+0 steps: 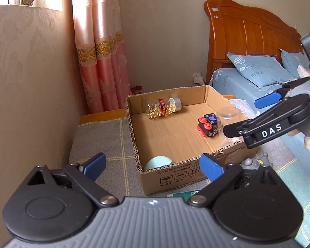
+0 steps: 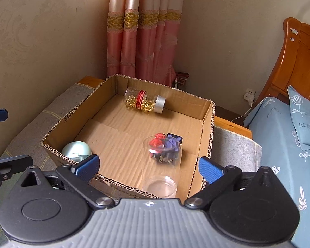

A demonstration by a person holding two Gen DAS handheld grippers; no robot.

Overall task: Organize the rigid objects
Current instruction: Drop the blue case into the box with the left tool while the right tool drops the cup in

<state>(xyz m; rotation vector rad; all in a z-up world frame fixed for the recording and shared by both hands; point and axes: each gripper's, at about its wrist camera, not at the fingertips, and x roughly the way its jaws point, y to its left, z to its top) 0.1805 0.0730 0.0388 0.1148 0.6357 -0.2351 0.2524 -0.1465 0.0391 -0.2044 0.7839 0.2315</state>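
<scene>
A: On the grey checked table (image 2: pixel 233 146), pushed toward its back corner by the curtain (image 2: pixel 146 41), stands an open carton (image 1: pixel 208 95). What lies in it, from the left?

B: At the carton's near left corner, a pale green bowl (image 2: pixel 76 147), tucked against the wall. Toward the back wall, a pill bottle (image 2: pixel 144 101) on its side, with a red band and a silver cap, full of yellow capsules. Right of the middle, a black cube (image 1: pixel 209 125) with red knobs and a blue face. Just beside the cube, at the near right corner, a clear glass (image 2: pixel 162 165) lies tipped; from the right wrist view the cube shows through it.

A: And the tools?

B: Left tool (image 1: pixel 153 165): spread wide, blue pads apart, nothing between them. It hangs before the carton's near wall, toward the table's near edge.

A: The right one?

B: Right tool (image 2: pixel 148 166): also spread wide. The glass lies between its pads in the wrist view, yet neither pad touches it. From the left view its black finger (image 1: pixel 258 129) reaches over the carton's right wall above the glass.

A: Anything outside the carton?

B: A small grey figure (image 1: pixel 254 162) on the table just right of the carton's near corner, and a green packet (image 1: pixel 186 194) before the near wall. Farther right, the bed (image 2: pixel 279 144) with blue pillows and a wooden headboard (image 1: pixel 248 31).
</scene>
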